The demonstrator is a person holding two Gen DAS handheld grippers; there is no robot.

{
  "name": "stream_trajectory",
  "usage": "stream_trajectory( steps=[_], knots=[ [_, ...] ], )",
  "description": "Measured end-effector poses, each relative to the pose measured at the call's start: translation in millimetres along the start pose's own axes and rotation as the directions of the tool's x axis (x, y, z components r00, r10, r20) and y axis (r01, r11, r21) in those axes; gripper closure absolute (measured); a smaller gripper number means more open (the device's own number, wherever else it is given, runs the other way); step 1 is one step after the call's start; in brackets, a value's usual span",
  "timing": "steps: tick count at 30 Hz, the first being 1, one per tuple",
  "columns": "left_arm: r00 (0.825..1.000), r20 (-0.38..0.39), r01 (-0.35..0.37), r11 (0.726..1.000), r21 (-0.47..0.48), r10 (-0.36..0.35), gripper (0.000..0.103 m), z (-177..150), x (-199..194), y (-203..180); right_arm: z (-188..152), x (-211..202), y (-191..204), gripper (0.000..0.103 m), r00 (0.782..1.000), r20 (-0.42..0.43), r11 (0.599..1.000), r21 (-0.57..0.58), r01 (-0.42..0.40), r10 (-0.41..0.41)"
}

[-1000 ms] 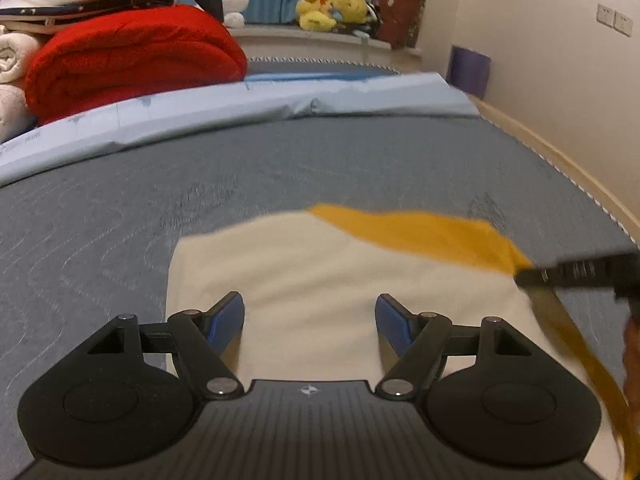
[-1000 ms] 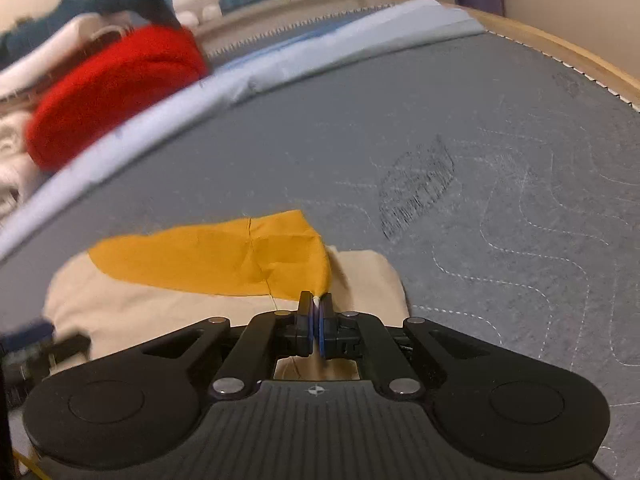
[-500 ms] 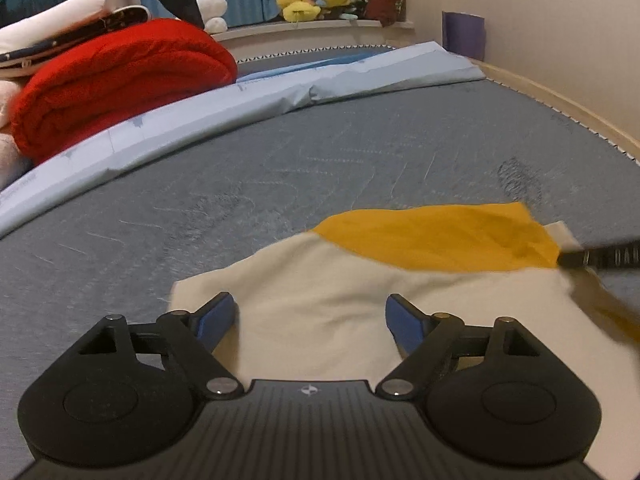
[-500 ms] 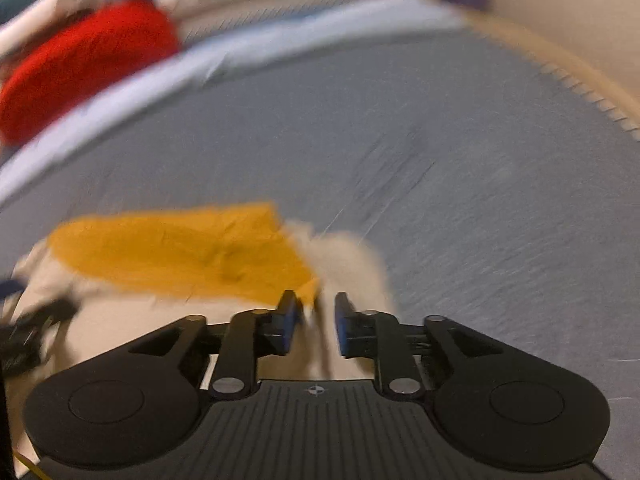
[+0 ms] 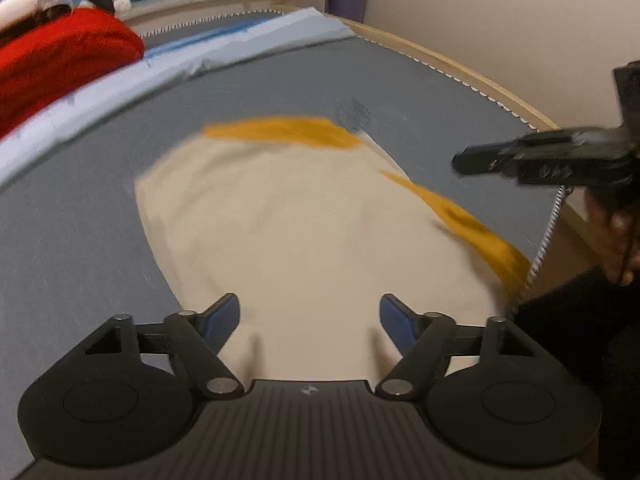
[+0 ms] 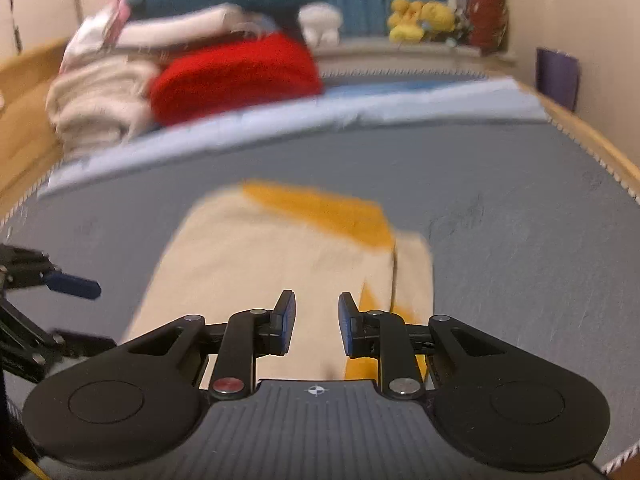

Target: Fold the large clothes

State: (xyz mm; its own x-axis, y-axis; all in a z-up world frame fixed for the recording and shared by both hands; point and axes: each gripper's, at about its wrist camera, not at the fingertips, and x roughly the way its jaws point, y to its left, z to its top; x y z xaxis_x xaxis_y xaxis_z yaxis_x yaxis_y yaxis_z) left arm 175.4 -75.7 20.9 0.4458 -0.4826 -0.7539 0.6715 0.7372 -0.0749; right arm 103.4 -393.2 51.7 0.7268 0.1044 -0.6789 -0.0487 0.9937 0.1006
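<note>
A cream garment with orange sleeves (image 5: 304,216) lies folded flat on the grey bed; it also shows in the right wrist view (image 6: 264,256). My left gripper (image 5: 310,314) is wide open and empty, held above the garment's near edge. My right gripper (image 6: 317,320) is open and empty above the garment's near right part. The right gripper also shows in the left wrist view (image 5: 532,156), raised at the right. The left gripper's blue fingertips (image 6: 74,284) show at the left edge of the right wrist view.
The grey quilted mattress (image 6: 500,208) has a wooden frame edge (image 5: 472,76) on the right. A light blue sheet (image 6: 320,116), a red blanket (image 6: 236,76) and folded bedding (image 6: 96,104) lie at the far end. Plush toys (image 6: 424,20) sit on a ledge.
My right gripper opened and let go of the garment's orange sleeve corner, then rose and drew back. My left gripper stayed open and pulled back and up. The garment now lies flat.
</note>
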Motion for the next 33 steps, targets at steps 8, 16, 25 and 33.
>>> stream_trajectory(
  steps=[8,16,25,33],
  knots=[
    [0.991,-0.132,0.022,0.998,-0.060,-0.029,0.026,-51,29,12,-41,52,-19,0.077,0.939,-0.340,0.999,-0.002,0.047,-0.045],
    [0.999,-0.051,-0.027,0.864,-0.502,0.001,0.018,-35,39,101,-13,58,-58,0.046,0.976,-0.218,0.975,0.218,0.046,0.003],
    [0.996,-0.079,-0.028,0.759,-0.650,-0.030,0.008,-19,85,128,-15,102,-84,0.034,0.956,-0.289,0.940,0.337,0.050,0.053],
    [0.993,-0.034,0.052,0.659,-0.750,-0.117,0.006,-22,112,140,-18,132,-92,0.024,0.950,-0.305,0.930,0.365,0.049,0.070]
  ],
)
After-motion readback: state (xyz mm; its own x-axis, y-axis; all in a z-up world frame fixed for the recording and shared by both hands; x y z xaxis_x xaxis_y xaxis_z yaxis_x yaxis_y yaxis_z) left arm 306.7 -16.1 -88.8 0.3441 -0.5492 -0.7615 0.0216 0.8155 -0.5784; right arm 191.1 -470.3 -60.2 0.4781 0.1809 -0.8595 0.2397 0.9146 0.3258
